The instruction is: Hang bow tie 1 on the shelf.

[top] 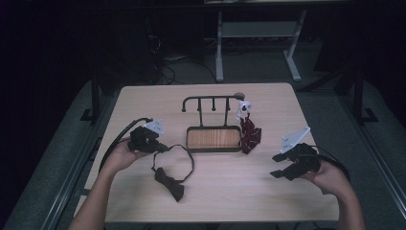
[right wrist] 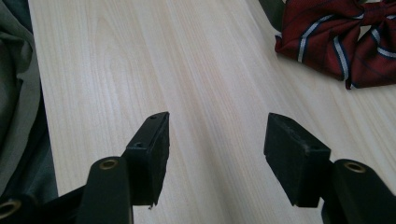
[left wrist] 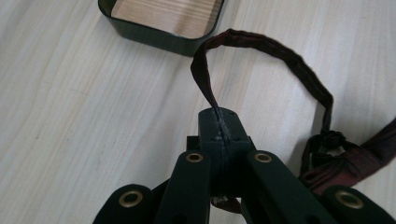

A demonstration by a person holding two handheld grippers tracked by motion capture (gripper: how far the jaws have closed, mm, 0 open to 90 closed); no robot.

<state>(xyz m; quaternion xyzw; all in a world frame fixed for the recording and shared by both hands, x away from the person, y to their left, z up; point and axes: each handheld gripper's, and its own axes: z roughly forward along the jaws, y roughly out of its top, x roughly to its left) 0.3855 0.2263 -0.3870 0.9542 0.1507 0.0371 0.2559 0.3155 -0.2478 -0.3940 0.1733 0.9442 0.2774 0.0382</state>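
A: Where is the dark maroon fabric bow tie with its looped neck strap (top: 173, 173)?

B: It lies on the pale wooden table (top: 230, 196), in front of the black metal tray with a wood-grain floor (top: 214, 139). Its strap (left wrist: 280, 56) arches up off the table towards your left gripper (top: 152, 143).

A: And what is that gripper doing?

B: Your left gripper (left wrist: 220, 128) has its jaws pressed together on the strap, pinching one end of it.

A: My other hand?

B: Your right gripper (top: 283, 165) hovers near the table's right edge with its jaws spread apart and nothing between them (right wrist: 215, 140).

A: Anything else nearby?

B: A red striped fabric bow tie (top: 250, 136) hangs just right of the tray, from a black metal hook rack (top: 210, 101) behind it; it also shows ahead of your right gripper (right wrist: 341, 32).
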